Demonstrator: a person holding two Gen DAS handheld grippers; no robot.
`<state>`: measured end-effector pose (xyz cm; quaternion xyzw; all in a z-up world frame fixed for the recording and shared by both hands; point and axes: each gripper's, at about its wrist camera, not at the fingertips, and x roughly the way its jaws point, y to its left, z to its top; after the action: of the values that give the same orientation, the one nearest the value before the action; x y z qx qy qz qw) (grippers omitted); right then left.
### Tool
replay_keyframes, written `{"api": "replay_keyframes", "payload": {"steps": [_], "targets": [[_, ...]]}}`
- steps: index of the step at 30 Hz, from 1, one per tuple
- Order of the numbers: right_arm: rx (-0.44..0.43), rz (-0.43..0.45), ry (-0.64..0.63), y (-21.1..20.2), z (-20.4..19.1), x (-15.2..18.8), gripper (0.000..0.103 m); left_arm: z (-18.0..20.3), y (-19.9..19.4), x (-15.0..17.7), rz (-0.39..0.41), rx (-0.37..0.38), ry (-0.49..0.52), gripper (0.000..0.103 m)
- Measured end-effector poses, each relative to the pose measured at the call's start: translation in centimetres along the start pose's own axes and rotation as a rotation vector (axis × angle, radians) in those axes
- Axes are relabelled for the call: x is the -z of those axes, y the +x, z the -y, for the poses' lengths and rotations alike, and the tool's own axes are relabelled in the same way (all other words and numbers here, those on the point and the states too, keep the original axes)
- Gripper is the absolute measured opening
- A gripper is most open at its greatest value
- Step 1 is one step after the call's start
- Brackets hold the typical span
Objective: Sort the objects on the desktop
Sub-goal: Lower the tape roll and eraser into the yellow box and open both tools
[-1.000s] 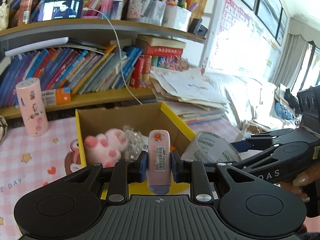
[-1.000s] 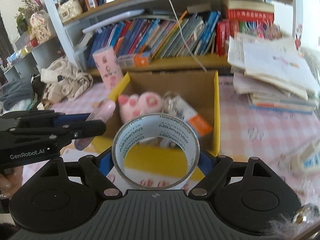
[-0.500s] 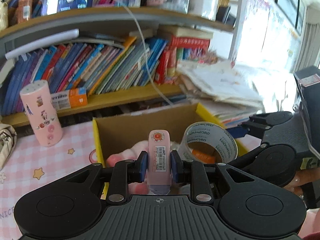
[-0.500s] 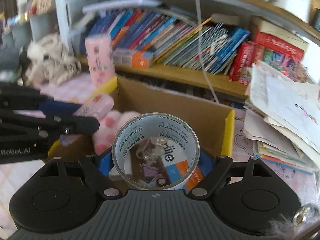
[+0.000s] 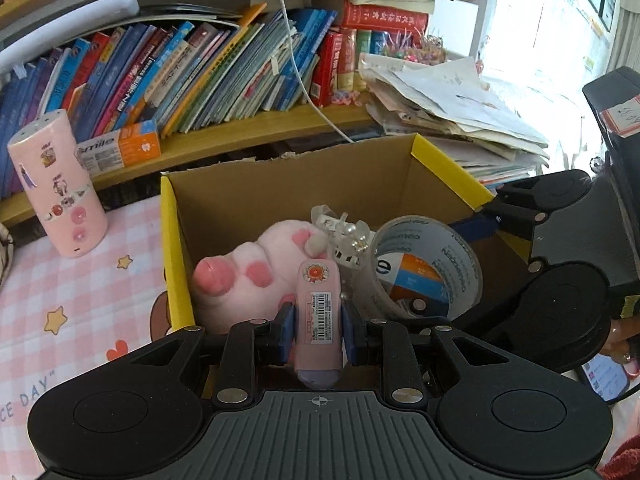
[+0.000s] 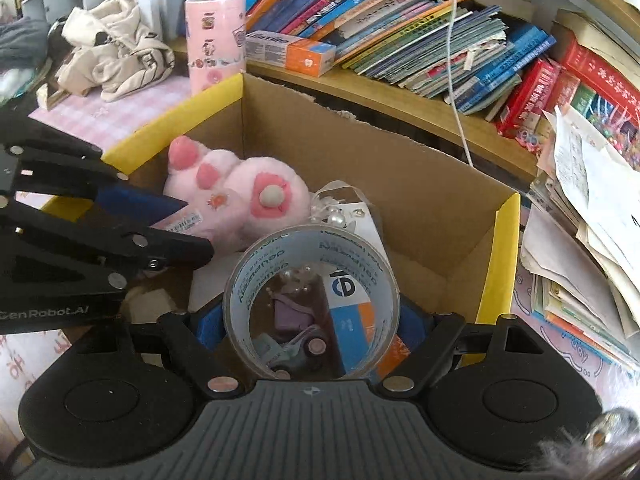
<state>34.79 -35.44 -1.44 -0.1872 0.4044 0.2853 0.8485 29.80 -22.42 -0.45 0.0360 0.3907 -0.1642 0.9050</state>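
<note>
The pink tube [image 5: 319,312] stands upright between the blue pads of the left gripper [image 5: 318,330], barcode label facing the camera, its tip over the near part of the cardboard box [image 5: 280,196]; the jaws are drawn close and clamped on its sides. The roll of clear tape [image 6: 311,302] sits on edge in the right gripper [image 6: 311,320], whose jaws are spread wide and pressed against the roll's outer wall, above the box interior; through its ring a toothpaste carton and small toys on the box floor show. The pink plush toy [image 6: 236,196] lies in the box beside a clear packet with pearls [image 6: 336,210]. Compared with a second ago, both grippers have moved from in front of the box to over its opening, and the view now looks down into it; neither grip has changed.
</note>
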Motion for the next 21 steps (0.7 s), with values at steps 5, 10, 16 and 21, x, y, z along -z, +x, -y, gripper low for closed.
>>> {"api": "replay_keyframes", "payload": {"steps": [5, 10, 16, 21], "targets": [[-0.004, 0.0, 0.006, -0.1, 0.1, -0.1, 0.084, 0.0, -0.3, 0.1, 0.004, 0.001, -0.006, 0.023], [0.015, 0.004, 0.029, -0.3, 0.2, 0.0, 0.092, 0.1, -1.6, 0.2, 0.054, -0.01, -0.01, 0.034], [0.048, 0.031, 0.066, -1.7, 0.2, 0.3, 0.098, -0.3, -4.0, 0.6, 0.148, -0.034, -0.054, 0.077], [0.074, 0.06, 0.102, -3.1, 0.2, 0.6, 0.098, -0.1, -6.4, 1.3, 0.221, -0.067, -0.08, 0.086]]}}
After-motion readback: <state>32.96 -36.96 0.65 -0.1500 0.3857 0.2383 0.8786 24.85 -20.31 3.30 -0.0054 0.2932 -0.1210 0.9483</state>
